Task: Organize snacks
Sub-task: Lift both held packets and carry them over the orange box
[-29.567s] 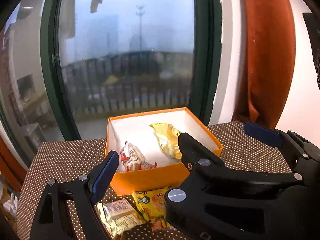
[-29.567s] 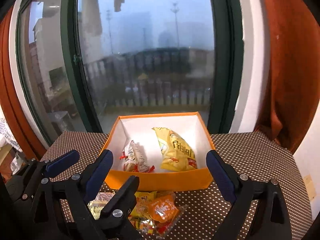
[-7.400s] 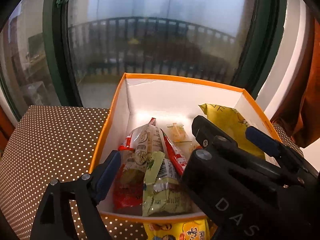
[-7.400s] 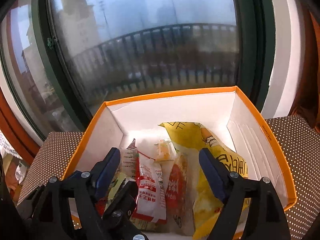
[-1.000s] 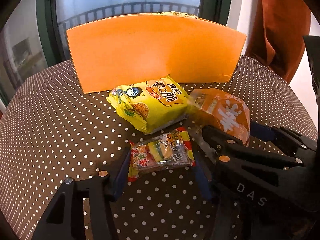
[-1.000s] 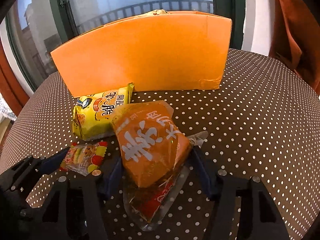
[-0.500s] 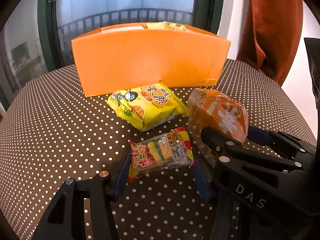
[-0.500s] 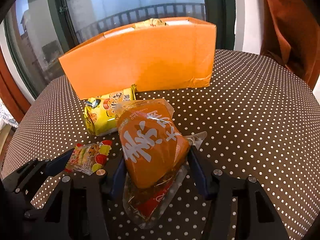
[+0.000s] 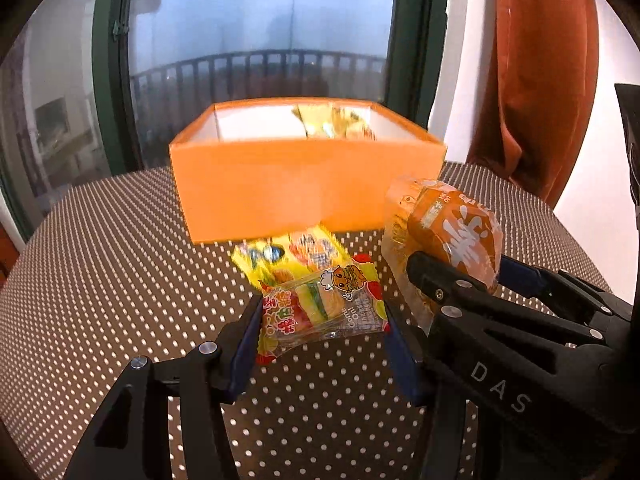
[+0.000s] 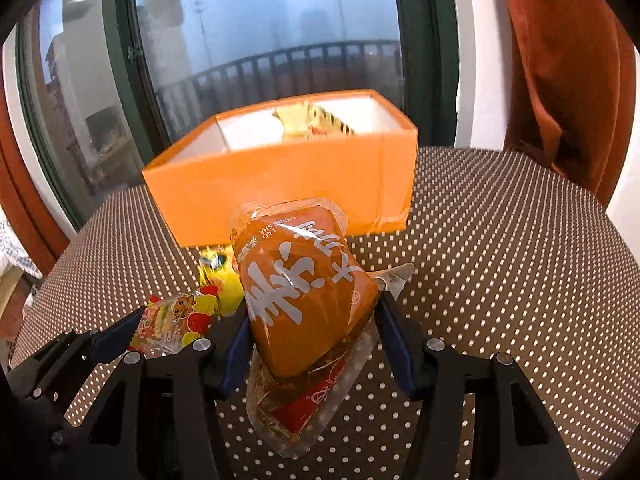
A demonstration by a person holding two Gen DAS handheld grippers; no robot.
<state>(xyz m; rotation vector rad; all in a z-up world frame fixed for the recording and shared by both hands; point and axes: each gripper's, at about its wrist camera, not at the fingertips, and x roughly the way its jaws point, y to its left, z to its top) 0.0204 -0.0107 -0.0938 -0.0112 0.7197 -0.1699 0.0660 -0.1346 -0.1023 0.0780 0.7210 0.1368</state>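
Observation:
My left gripper [image 9: 322, 322] is shut on a small burger-candy packet [image 9: 320, 304], lifted off the dotted tablecloth [image 9: 100, 280]. To its right, my right gripper [image 10: 312, 336] is shut on a bulky orange snack bag [image 10: 300, 292], also raised; the same orange snack bag [image 9: 452, 236] shows in the left wrist view. A yellow noodle packet [image 9: 288, 254] lies on the cloth in front of the orange box [image 9: 304, 184]. The orange box [image 10: 280, 184] stands open, and yellow packets [image 10: 316, 122] stick up inside it. The burger-candy packet [image 10: 172, 320] appears at the lower left of the right wrist view.
A dark-framed window [image 9: 260, 40] with a balcony railing stands behind the box. A rust-coloured curtain [image 9: 544, 72] hangs at the right. The round table's edge curves away on both sides; bare cloth lies to the left and right of the box.
Both grippers have risen with their packets, which now hang clear of the cloth. The box's open top has come into view and the yellow packet has stayed on the table.

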